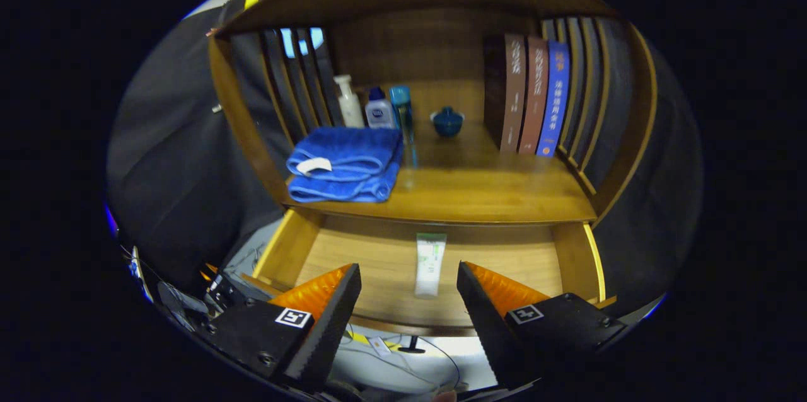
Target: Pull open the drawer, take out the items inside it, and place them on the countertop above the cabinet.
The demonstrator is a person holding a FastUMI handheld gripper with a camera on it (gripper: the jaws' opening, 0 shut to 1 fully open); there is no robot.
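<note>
The tongs stand wide apart with nothing held, poised over the front of the pulled-open drawer. Between the two fingers and just beyond their tips, a white tube with a green cap lies lengthwise on the drawer's wooden floor. Above the drawer, the worktop carries a folded blue towel at its left front, then bottles, a small blue lidded bowl and three upright books farther back.
</note>
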